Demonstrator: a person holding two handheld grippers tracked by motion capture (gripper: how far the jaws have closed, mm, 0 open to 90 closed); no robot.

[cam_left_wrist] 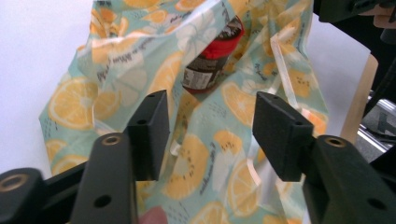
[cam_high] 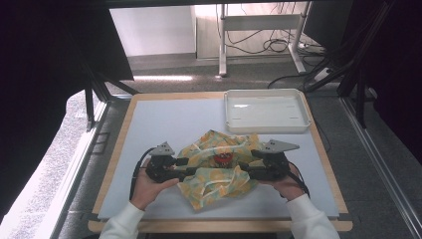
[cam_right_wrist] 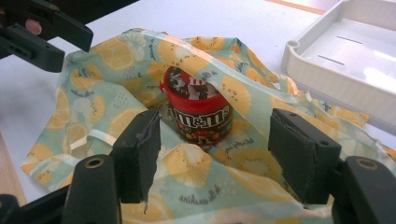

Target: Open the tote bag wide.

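Lemon-printed, pale-green cloth bag (cam_high: 219, 167) lies crumpled at the middle of the white table mat (cam_high: 164, 124), and a red, round candy tub with a brown label (cam_right_wrist: 198, 112) sits inside its gaping mouth, about half hidden by the folds. A person works at the bag from both sides, the left gripper (cam_high: 183, 167) at the bag's left edge and the right gripper (cam_high: 245, 163) at its right edge. In the left gripper view the two black jaws stand spread wide, with the fabric and one of its pale ribbon ties (cam_left_wrist: 282, 70) lying beyond them and nothing between. In the right gripper view the jaws are likewise spread, framing the tub and the front lip of the bag without pinching either. A shallow white plastic tray (cam_high: 298, 119) sits at the far right of the mat, just beyond the bag's far edge.

The step in hand looks to be catching the bag's rim on each side. To do it well, each gripper should close on a single layer of the hem, not a bunched fold, and keep clear of the loose ribbon. The pull should then be even and low, so the upright tub does not tip as the cloth shifts beneath it.
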